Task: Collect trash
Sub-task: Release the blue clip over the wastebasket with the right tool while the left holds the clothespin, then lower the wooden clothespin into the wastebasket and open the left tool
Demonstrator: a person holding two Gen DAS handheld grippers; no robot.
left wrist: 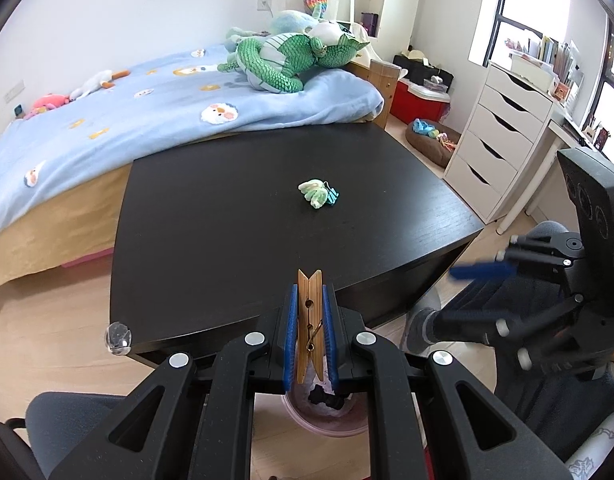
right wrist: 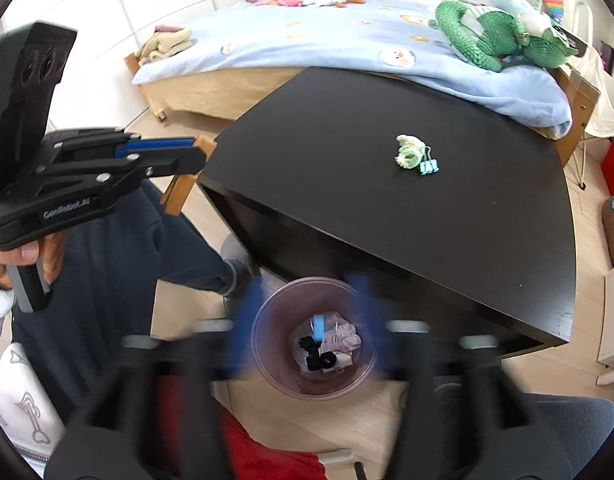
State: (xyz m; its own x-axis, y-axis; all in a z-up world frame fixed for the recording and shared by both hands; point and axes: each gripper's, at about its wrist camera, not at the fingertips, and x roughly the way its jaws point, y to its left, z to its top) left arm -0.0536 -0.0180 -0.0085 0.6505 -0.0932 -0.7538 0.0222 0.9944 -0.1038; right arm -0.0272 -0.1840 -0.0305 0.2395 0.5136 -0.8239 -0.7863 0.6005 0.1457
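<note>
My left gripper (left wrist: 310,292) is shut on a wooden clothespin (left wrist: 309,320) held upright over the near edge of the black table (left wrist: 227,220). In the right wrist view, the left gripper (right wrist: 187,152) pokes in from the left with the clothespin (right wrist: 206,145). My right gripper (right wrist: 307,316) stands open and blurred, with nothing between its fingers, above a clear pinkish bin (right wrist: 267,360) on the floor that holds crumpled scraps. A crumpled green wad (left wrist: 313,194) (right wrist: 407,152) and a blue binder clip (left wrist: 333,197) (right wrist: 428,166) lie touching mid-table.
A bed with a blue blanket (left wrist: 107,112) and a green plush dragon (left wrist: 283,60) stands behind the table. White drawers (left wrist: 503,128) are at the right. A person's leg (right wrist: 179,264) is beside the bin, which sits under the table's near edge.
</note>
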